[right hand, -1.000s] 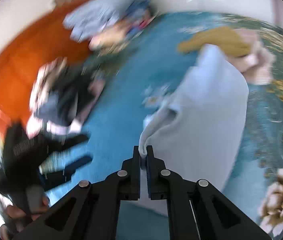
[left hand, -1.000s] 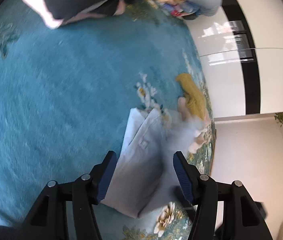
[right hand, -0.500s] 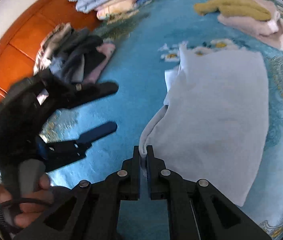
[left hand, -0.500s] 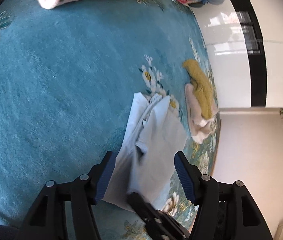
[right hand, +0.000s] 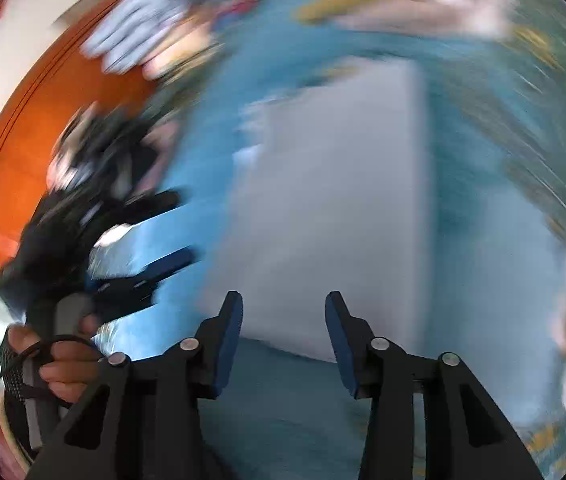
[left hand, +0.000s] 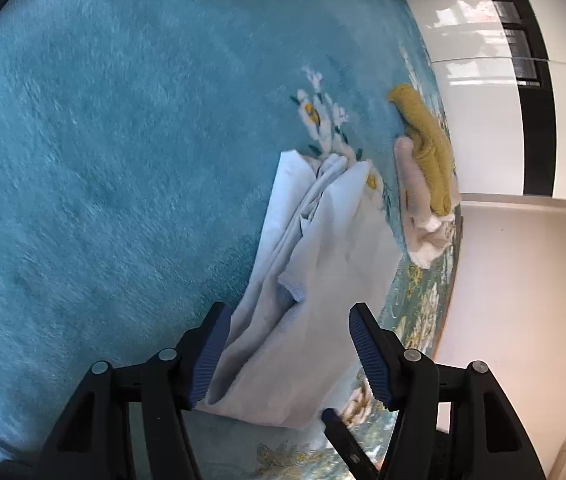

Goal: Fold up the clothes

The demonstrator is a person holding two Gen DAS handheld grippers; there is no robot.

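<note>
A second ago the right gripper (right hand: 283, 332) was pinched shut on a folded edge of the pale blue garment (left hand: 323, 280); its jaws have just been opening, and now they stand apart with nothing between them, the cloth lying flat beyond the tips. The right wrist view is heavily smeared, so fine detail there cannot be told. The left gripper (left hand: 287, 356) has come lower and closer to the near end of the garment, its jaws wide and straddling the cloth without pressing on it. The garment lies on the teal carpet (left hand: 103, 160), doubled over into a long, roughly rectangular slab, with loose layered edges and a small turned-up corner showing along its left side. The task looks partway done: one fold is laid down and released, but the piece is still long and untidy at the left edge, so another fold and some smoothing probably remain. To its right, near the carpet's flowered border, a mustard garment (left hand: 427, 148) rests on a pink one (left hand: 415, 204), both already folded. More unfolded clothes sit in blurred heaps at the far side. The cloth looks soft and thin; the carpet is plush, with a short brushed pile.
</note>
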